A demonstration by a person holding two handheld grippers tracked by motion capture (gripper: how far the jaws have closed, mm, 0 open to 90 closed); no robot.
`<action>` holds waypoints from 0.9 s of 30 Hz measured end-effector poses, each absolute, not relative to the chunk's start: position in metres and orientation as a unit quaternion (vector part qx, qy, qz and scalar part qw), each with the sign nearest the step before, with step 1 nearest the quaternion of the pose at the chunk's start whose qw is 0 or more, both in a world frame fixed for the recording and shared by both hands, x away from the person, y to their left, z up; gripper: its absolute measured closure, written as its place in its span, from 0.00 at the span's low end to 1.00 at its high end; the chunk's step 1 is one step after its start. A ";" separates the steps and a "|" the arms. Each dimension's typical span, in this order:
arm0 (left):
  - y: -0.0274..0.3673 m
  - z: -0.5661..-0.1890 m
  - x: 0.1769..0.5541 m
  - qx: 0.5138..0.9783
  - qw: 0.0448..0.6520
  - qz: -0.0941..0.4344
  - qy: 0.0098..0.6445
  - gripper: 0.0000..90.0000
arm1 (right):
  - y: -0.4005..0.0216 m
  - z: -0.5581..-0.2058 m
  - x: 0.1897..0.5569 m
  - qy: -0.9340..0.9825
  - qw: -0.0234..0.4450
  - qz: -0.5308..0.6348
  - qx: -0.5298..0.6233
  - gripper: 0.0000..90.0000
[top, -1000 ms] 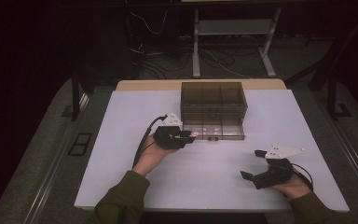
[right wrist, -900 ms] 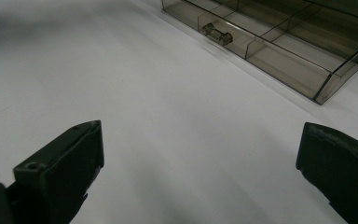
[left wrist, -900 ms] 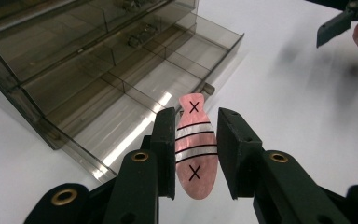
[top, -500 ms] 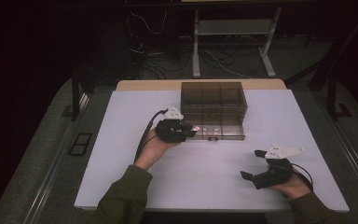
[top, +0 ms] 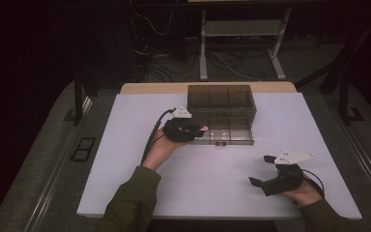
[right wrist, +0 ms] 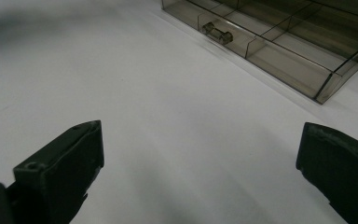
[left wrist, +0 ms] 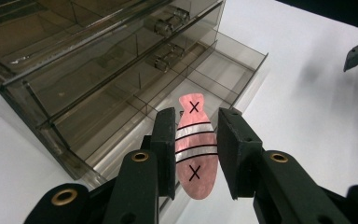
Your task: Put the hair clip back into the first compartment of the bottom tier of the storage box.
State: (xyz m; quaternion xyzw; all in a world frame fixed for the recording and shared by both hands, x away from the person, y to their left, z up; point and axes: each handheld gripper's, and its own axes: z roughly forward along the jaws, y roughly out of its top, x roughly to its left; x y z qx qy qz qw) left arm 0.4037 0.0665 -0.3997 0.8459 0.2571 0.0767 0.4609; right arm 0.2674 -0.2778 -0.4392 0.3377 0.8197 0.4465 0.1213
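Left claw (left wrist: pixel 196 154) pinches pink fish tag (left wrist: pixel 196 149), lengthwise, probably toward drawer (left wrist: pixel 135 116).

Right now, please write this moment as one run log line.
left gripper: shut on pink tag, over open drawer | right gripper: open, near table | organizer: centre-back

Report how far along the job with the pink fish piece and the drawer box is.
Done: the bottom drawer of the smoky plastic drawer box stands pulled open. In hand: the left gripper grips the pink fish piece above that drawer's compartments. Left, probably: drop it in and push the drawer shut. The right gripper rests open on the white table.
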 end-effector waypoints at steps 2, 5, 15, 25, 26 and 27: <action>0.065 -0.401 0.406 0.848 0.458 0.077 0.256 0.75 | -0.278 -0.439 0.267 0.820 0.121 0.446 0.338 0.00; 0.063 -0.402 0.409 0.849 0.455 0.079 0.256 0.75 | -0.278 -0.439 0.267 0.820 0.121 0.446 0.338 0.00; 0.058 -0.409 0.420 0.846 0.456 0.080 0.265 0.75 | -0.278 -0.440 0.268 0.819 0.121 0.447 0.338 0.00; 0.056 -0.424 0.431 0.847 0.448 0.081 0.275 0.75 | -0.278 -0.440 0.267 0.819 0.121 0.448 0.338 0.00; 0.056 -0.425 0.432 0.848 0.445 0.080 0.277 0.75 | -0.278 -0.440 0.267 0.819 0.121 0.448 0.338 0.00; 0.056 -0.426 0.432 0.848 0.444 0.080 0.278 0.75 | -0.278 -0.440 0.267 0.819 0.121 0.448 0.338 0.00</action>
